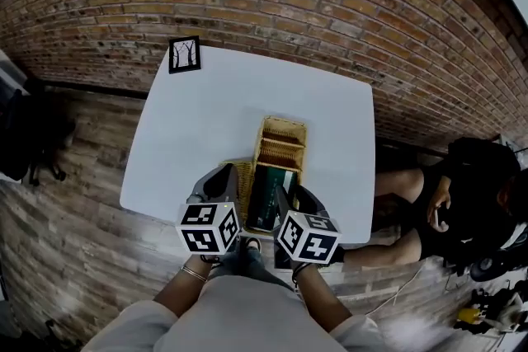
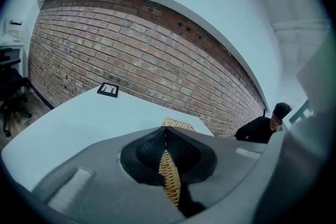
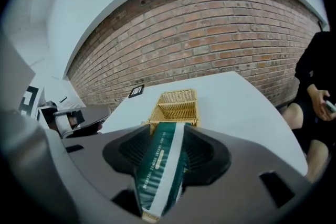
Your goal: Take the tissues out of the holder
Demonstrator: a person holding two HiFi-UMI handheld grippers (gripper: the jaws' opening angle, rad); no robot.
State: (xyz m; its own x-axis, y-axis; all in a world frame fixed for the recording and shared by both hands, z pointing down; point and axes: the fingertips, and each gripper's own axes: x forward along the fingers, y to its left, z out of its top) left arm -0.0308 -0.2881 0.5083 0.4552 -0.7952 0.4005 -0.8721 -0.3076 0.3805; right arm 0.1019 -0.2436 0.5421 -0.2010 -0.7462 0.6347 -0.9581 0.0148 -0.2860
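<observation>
Left claw [image 2: 166, 132], angled gently downward, pinches the woven wicker basket [image 2: 170, 182] by its wall. Right claw [image 3: 168, 129], tilted steeper, straddles half-open the glossy green tissue pack [image 3: 157, 165], which stands in the basket's near end.

1. Tissue pack [image 3: 160, 165] — one line of small pale capitals runs along its green band, too blurred to read for certain.
2. Left marker cube [image 1: 209, 227] and right marker cube [image 1: 307, 237] — black-and-white square code patterns, no letters or numbers.
</observation>
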